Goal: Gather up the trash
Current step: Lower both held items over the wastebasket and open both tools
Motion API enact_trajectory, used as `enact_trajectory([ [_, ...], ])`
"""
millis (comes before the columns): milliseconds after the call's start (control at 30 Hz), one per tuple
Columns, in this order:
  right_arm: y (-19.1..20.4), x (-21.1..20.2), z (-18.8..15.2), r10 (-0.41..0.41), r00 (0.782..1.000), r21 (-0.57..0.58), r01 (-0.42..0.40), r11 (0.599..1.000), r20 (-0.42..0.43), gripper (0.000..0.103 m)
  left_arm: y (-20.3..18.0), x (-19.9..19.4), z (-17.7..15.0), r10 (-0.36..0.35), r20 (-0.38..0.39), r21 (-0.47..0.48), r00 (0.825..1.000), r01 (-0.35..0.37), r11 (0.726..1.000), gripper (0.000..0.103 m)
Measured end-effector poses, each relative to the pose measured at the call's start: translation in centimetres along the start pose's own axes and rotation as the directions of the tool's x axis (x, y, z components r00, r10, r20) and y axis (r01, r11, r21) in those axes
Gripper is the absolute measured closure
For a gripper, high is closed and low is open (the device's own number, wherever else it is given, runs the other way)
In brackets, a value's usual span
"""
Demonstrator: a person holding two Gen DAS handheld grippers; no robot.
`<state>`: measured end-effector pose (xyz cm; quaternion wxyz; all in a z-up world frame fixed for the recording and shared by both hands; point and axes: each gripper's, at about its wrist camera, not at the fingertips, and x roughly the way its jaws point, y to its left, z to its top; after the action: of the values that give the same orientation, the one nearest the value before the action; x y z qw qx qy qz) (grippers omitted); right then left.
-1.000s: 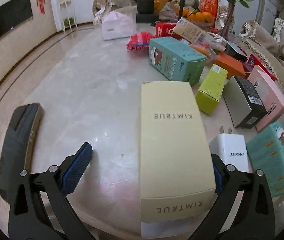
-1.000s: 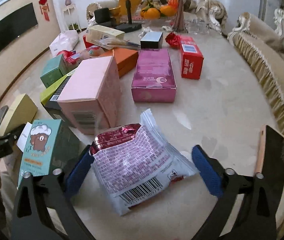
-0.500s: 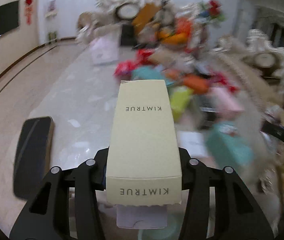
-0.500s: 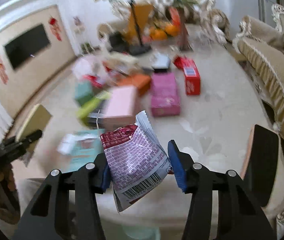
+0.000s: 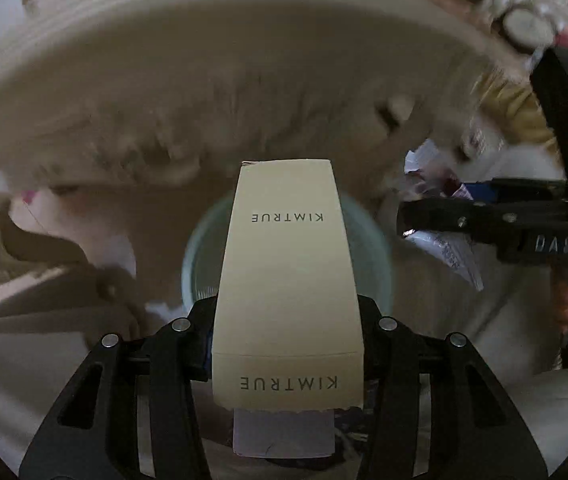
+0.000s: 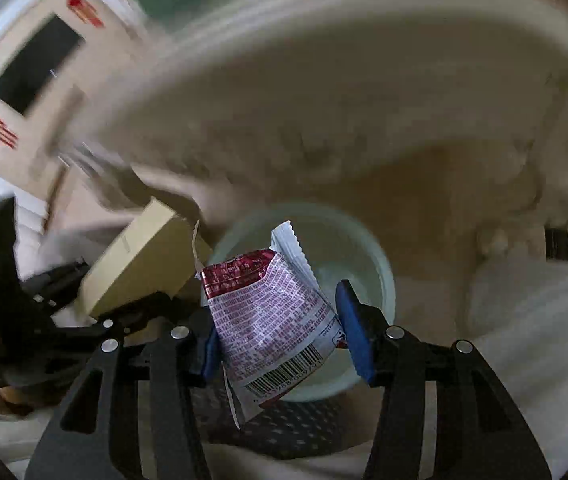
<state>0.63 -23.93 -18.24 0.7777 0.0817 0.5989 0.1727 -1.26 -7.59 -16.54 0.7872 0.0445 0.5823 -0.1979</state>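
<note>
My left gripper (image 5: 284,332) is shut on a pale yellow KIMTRUE box (image 5: 287,272) and holds it above a pale green bin (image 5: 371,248) on the floor. My right gripper (image 6: 278,332) is shut on a red and white snack wrapper (image 6: 272,316) above the same bin (image 6: 367,264). The right gripper with the wrapper also shows in the left wrist view (image 5: 459,220), to the right of the box. The box and the left gripper show at the left of the right wrist view (image 6: 136,264).
The round table's edge (image 5: 204,8) arcs overhead, with its carved pale base (image 6: 323,140) behind the bin. A wall with a dark screen (image 6: 36,64) is at upper left. The view is blurred by motion.
Both grippers have closed on their items, lifted them off the tabletop and swung down below the table edge to hang over the bin.
</note>
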Motion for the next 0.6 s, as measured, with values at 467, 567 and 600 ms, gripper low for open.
enact_trajectory([
  [467,0.8,4.4,-0.1,-0.118,0.993,-0.036,0.117,0.992,-0.017,0.032,3.7,3.0,-0.4,0.025,0.054,-0.139,0.998,-0.017,0.990,0.006],
  [567,1.2,4.8,-0.3,-0.110,0.994,-0.050,0.108,0.993,-0.022,0.032,4.0,1.9,-0.3,0.001,0.109,-0.155,0.994,0.016,0.988,0.006],
  [600,1.2,4.9,-0.4,-0.110,0.994,-0.057,0.108,0.993,-0.025,0.032,4.0,1.6,-0.3,0.019,0.117,-0.156,0.993,0.000,0.988,0.006],
])
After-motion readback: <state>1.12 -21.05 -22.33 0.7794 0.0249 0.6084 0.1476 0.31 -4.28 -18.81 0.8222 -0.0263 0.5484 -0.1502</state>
